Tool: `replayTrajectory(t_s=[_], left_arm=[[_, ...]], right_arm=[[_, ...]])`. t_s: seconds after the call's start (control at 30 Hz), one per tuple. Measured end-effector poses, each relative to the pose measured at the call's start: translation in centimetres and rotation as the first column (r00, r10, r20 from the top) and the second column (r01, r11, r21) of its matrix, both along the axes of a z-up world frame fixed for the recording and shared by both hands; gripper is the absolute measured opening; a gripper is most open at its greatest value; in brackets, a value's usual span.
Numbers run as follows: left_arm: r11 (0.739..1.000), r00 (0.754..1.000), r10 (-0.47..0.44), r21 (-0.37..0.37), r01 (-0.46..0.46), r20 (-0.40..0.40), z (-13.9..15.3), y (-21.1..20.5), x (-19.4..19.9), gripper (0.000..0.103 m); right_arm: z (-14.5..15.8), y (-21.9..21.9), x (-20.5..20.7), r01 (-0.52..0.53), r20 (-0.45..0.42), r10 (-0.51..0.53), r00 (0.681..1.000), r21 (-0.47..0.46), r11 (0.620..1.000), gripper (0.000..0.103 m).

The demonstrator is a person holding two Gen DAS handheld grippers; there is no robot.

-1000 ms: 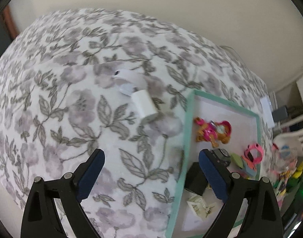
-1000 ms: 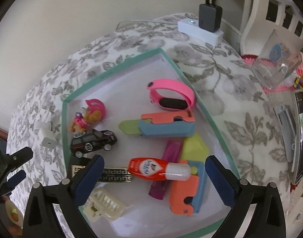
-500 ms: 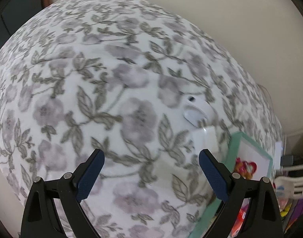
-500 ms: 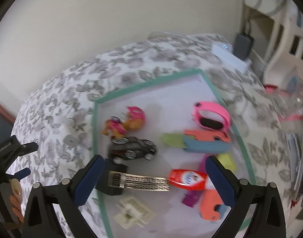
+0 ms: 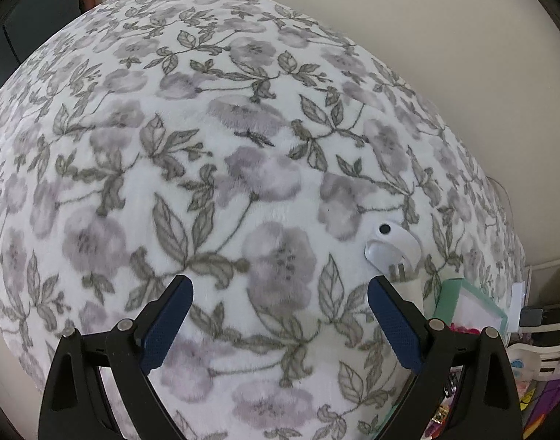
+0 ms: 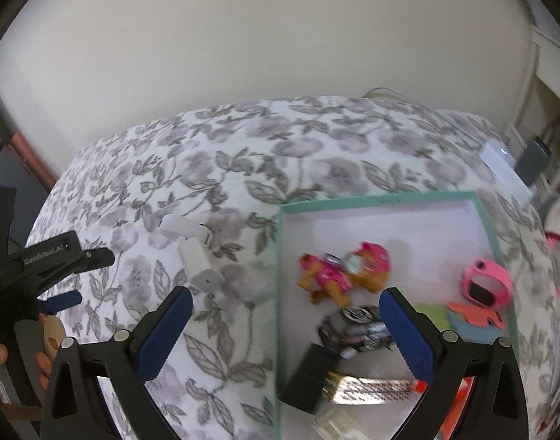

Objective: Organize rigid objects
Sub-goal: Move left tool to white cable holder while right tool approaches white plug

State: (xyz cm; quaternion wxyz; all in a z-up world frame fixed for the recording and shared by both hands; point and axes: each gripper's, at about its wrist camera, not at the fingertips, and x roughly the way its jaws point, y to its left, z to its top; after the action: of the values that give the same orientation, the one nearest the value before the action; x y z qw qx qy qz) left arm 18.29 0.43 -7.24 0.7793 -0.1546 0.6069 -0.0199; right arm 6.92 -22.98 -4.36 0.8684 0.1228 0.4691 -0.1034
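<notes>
Two white charger plugs [image 6: 201,260] lie on the floral blanket [image 6: 243,168], left of the teal-rimmed tray [image 6: 280,293]. In the left wrist view the rounded plug [image 5: 391,247] lies just beyond the right finger, the other [image 5: 412,286] is partly hidden behind it. The tray holds a pink toy figure [image 6: 344,271], a black toy car [image 6: 357,328], a pink watch [image 6: 487,282] and other items. My left gripper [image 5: 280,317] is open and empty over the blanket; it also shows in the right wrist view [image 6: 59,267]. My right gripper [image 6: 285,332] is open and empty above the tray's left rim.
A white power strip with a dark adapter [image 6: 514,159] sits at the blanket's far right. The wall runs along the back. The tray corner [image 5: 467,304] and coloured clutter [image 5: 529,359] show at the right in the left wrist view.
Both grippers have swung left: the right one from over the tray's middle to its left rim, the left one off the tray and out over the blanket. Both stayed open.
</notes>
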Motion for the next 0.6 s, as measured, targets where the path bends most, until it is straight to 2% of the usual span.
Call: replayTrajectory(t_s=[0.27, 0.4, 0.6], left_arm=[[0.999, 0.998, -0.043, 0.017, 0.044, -0.052, -1.9, -1.0, 1.4, 0.096], [0.998, 0.998, -0.05, 0.047, 0.052, -0.048, -2.0, -1.6, 1.9, 0.096], [0.996, 0.996, -0.075, 0.037, 0.077, -0.05, -2.4, -3.0, 3.3, 0.096]], right_arm=[[-1.7, 2.0, 3.0, -0.052, -0.004, 0.052, 0.999, -0.001, 0.999, 0.103], [-3.1, 2.7, 4.2, -0.076, -0.009, 0.076, 0.997, 0.002, 0.997, 0.103], [-4.5, 3.1, 5.5, -0.094, -0.011, 0.094, 0.996, 0.018, 0.995, 0.103]])
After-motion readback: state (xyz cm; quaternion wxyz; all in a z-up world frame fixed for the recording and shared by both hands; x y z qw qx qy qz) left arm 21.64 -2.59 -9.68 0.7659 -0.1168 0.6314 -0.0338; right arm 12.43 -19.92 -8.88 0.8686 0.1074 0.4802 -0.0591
